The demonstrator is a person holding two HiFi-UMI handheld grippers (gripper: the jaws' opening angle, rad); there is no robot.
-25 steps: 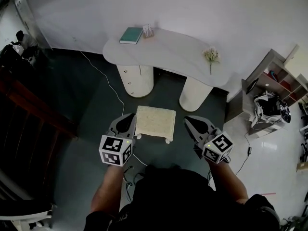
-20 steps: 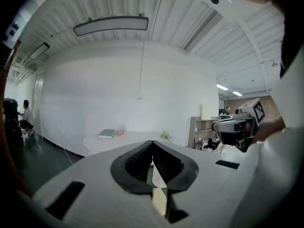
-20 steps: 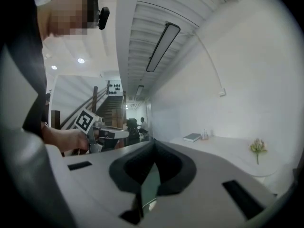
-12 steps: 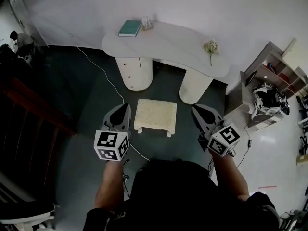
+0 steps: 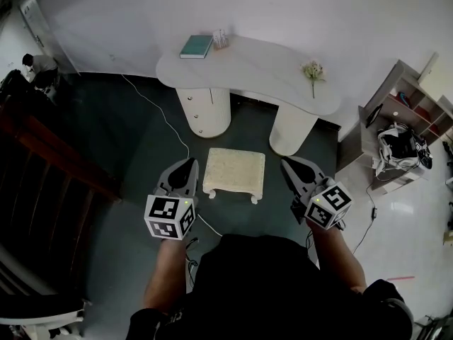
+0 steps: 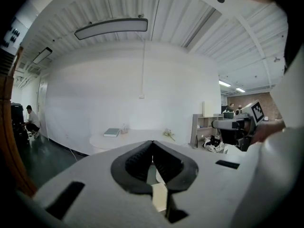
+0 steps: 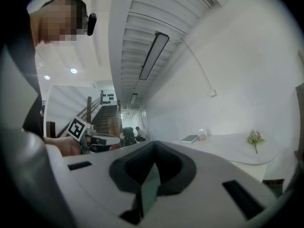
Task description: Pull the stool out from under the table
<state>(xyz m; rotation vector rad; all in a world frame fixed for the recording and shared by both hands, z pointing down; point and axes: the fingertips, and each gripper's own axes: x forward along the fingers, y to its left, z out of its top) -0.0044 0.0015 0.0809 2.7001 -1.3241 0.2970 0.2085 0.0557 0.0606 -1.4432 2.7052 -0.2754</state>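
The stool (image 5: pixel 235 174) sits mid-frame on open dark floor (image 5: pixel 134 154), out past the table (image 5: pixel 262 76) edge, with the left gripper (image 5: pixel 191 163) and right gripper (image 5: pixel 286 164) clenched empty beside it.

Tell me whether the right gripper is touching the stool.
Apart. In the head view, dark floor shows between the right gripper and the stool; the right gripper view shows shut, empty jaws.
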